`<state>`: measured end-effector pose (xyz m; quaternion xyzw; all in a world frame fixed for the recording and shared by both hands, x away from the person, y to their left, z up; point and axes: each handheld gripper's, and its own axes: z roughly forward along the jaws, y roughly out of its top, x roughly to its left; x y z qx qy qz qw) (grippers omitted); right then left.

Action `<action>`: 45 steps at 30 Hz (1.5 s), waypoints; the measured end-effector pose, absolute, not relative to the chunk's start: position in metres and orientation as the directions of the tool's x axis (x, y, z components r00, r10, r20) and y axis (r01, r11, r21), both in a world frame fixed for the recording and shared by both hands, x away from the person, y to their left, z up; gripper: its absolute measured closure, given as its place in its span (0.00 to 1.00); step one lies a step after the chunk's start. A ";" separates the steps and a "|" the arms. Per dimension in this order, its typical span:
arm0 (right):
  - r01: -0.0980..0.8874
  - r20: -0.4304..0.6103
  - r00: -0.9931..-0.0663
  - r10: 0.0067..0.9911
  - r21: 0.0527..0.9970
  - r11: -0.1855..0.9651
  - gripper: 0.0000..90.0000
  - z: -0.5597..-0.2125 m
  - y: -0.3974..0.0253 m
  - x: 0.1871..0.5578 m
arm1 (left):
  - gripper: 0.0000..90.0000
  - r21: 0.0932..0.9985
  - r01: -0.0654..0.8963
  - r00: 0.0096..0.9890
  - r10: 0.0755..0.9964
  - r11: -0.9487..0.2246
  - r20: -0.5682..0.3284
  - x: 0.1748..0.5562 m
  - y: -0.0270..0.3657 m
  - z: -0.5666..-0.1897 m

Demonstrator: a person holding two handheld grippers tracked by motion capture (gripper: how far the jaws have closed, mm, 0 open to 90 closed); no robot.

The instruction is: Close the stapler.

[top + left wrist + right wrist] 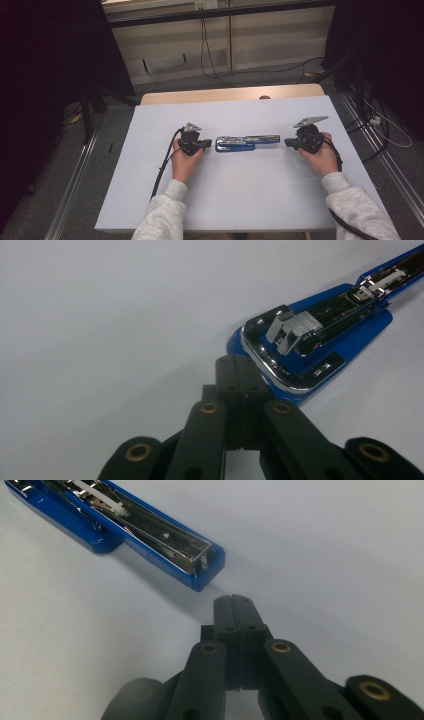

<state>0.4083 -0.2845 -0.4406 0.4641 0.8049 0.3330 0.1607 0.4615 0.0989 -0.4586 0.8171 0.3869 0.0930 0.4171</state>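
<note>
A blue stapler (247, 142) lies flat and swung fully open along the middle of the white table (230, 200), its chrome magazine facing up. My left gripper (206, 144) sits just off the stapler's left end with its jaws shut on nothing. In the left gripper view the closed tips (235, 360) nearly touch the blue base (300, 347). My right gripper (289, 143) rests just off the stapler's right end, also shut and empty. In the right gripper view its tips (232, 600) stand a short way from the stapler's blue end (200, 562).
The white table top has bare room in front of and behind the stapler. A wooden strip (230, 93) runs along the far edge. Cables (207, 50) hang over the floor behind, and dark stands (90, 110) flank the table.
</note>
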 end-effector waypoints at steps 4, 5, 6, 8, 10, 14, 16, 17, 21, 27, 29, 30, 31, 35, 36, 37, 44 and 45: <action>0.636 0.047 -0.521 0.852 0.688 0.351 1.00 -0.441 -0.283 0.409 | 1.00 0.741 0.561 0.685 0.709 -0.370 -0.164 0.462 0.094 -0.459; 0.634 0.043 -0.525 0.850 0.686 0.357 1.00 -0.442 -0.282 0.410 | 1.00 0.737 0.562 0.685 0.710 -0.375 -0.161 0.463 0.094 -0.459; 0.634 0.041 -0.530 0.847 0.683 0.363 1.00 -0.442 -0.281 0.410 | 1.00 0.736 0.561 0.686 0.711 -0.378 -0.158 0.463 0.093 -0.459; 0.630 0.035 -0.534 0.845 0.683 0.370 1.00 -0.441 -0.280 0.410 | 1.00 0.733 0.560 0.688 0.710 -0.386 -0.151 0.463 0.092 -0.460; 0.626 0.032 -0.539 0.842 0.684 0.375 1.00 -0.441 -0.279 0.410 | 1.00 0.733 0.554 0.695 0.704 -0.394 -0.147 0.463 0.091 -0.461; 0.623 0.020 -0.553 0.833 0.673 0.397 1.00 -0.443 -0.275 0.411 | 1.00 0.734 0.551 0.697 0.702 -0.397 -0.143 0.463 0.090 -0.460; 0.620 0.012 -0.557 0.830 0.672 0.406 1.00 -0.444 -0.273 0.412 | 1.00 0.731 0.554 0.699 0.699 -0.399 -0.148 0.463 0.089 -0.460; 0.619 0.007 -0.559 0.829 0.668 0.412 1.00 -0.444 -0.272 0.412 | 1.00 0.734 0.554 0.696 0.702 -0.394 -0.149 0.463 0.089 -0.461; 0.619 0.006 -0.556 0.831 0.670 0.409 1.00 -0.445 -0.273 0.413 | 1.00 0.735 0.551 0.699 0.700 -0.396 -0.147 0.464 0.089 -0.461; 0.617 0.018 -0.574 0.819 0.667 0.418 1.00 -0.448 -0.272 0.415 | 1.00 0.739 0.550 0.694 0.705 -0.390 -0.145 0.464 0.088 -0.462; 0.620 0.024 -0.573 0.819 0.667 0.414 1.00 -0.449 -0.273 0.416 | 1.00 0.737 0.553 0.693 0.706 -0.388 -0.147 0.464 0.088 -0.461; 0.621 0.026 -0.573 0.819 0.667 0.413 1.00 -0.449 -0.273 0.416 | 1.00 0.739 0.553 0.692 0.706 -0.384 -0.151 0.464 0.088 -0.462; 0.620 0.026 -0.574 0.818 0.667 0.413 1.00 -0.449 -0.273 0.416 | 1.00 0.740 0.554 0.691 0.707 -0.383 -0.151 0.464 0.088 -0.462; 0.614 0.026 -0.572 0.820 0.675 0.408 1.00 -0.447 -0.273 0.416 | 1.00 0.739 0.550 0.692 0.707 -0.389 -0.143 0.463 0.087 -0.462; 0.613 0.025 -0.573 0.819 0.677 0.408 1.00 -0.446 -0.273 0.416 | 1.00 0.739 0.550 0.692 0.707 -0.389 -0.143 0.463 0.087 -0.462; 0.611 0.023 -0.573 0.819 0.679 0.408 1.00 -0.446 -0.272 0.416 | 1.00 0.739 0.550 0.692 0.707 -0.389 -0.143 0.463 0.087 -0.462; 0.593 0.024 -0.576 0.817 0.700 0.397 1.00 -0.440 -0.269 0.416 | 1.00 0.737 0.550 0.691 0.709 -0.392 -0.139 0.463 0.087 -0.461; 0.591 0.027 -0.578 0.816 0.703 0.396 1.00 -0.440 -0.268 0.416 | 1.00 0.737 0.551 0.691 0.709 -0.391 -0.140 0.463 0.087 -0.461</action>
